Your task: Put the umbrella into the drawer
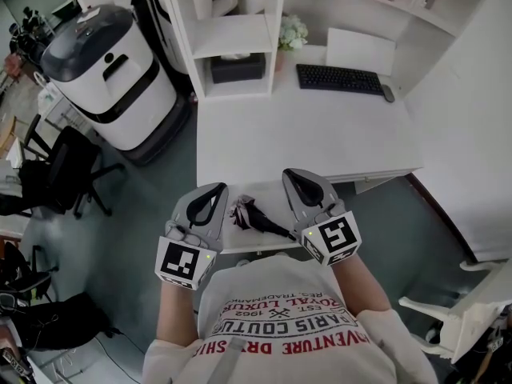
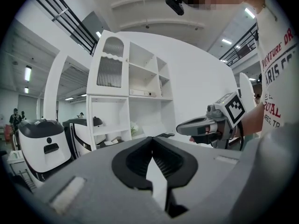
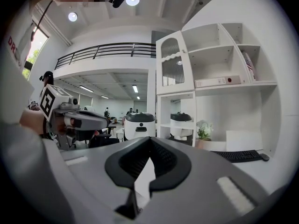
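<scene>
A folded dark umbrella (image 1: 254, 217) lies on the white desk (image 1: 320, 134) at its near edge, handle end toward the right. My left gripper (image 1: 218, 189) hovers just left of it, jaws shut and empty. My right gripper (image 1: 290, 174) hovers just right of it, also shut on nothing. Neither touches the umbrella. In the left gripper view my own jaws (image 2: 152, 141) meet at the tips, and the right gripper (image 2: 187, 124) shows beyond them. The right gripper view has its jaws (image 3: 149, 141) closed, with the left gripper (image 3: 100, 121) to the side. I see no open drawer.
At the back of the desk are a black keyboard (image 1: 339, 78), a white flower pot (image 1: 292, 30) and a shelf unit with a black box (image 1: 238, 67). A white-and-black machine (image 1: 108, 70) and a black office chair (image 1: 64, 170) stand at left. A white chair (image 1: 456, 310) stands at right.
</scene>
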Demonstrator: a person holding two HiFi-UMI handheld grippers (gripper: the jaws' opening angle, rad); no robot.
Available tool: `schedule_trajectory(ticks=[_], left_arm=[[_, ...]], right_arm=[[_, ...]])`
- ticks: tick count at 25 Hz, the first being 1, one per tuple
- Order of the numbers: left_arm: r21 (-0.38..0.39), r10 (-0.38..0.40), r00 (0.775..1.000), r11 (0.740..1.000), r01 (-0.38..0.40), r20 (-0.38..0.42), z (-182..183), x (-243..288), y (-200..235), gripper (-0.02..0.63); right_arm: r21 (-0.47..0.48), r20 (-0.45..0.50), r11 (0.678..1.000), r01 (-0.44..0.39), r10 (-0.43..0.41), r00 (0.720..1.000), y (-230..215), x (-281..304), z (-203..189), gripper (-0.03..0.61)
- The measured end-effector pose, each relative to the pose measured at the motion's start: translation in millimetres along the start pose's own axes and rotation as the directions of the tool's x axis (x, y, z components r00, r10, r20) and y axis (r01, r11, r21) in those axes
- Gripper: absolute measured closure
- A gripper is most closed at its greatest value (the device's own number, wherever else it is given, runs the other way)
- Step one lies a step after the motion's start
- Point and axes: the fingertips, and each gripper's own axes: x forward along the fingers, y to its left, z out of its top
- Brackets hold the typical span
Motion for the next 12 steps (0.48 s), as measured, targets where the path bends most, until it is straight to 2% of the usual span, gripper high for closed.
schedule_trajectory(ticks=[7, 12], left_arm=[[-0.015, 0.030, 0.999, 0.999, -0.030, -0.017, -0.2, -1.2, 0.7, 0.609], [-0.058, 0.037, 0.999, 0.998, -0.037, 0.003, 3.0, -5.2, 2.6, 0.609]], right_arm=[[0.010, 0.003, 1.000, -0.018, 0.018, 1.000, 2.0, -0.5, -0.7, 0.578], [0.022, 0.001, 0.999, -0.026, 0.026, 1.000, 3.5, -0.8, 0.7, 0.578]])
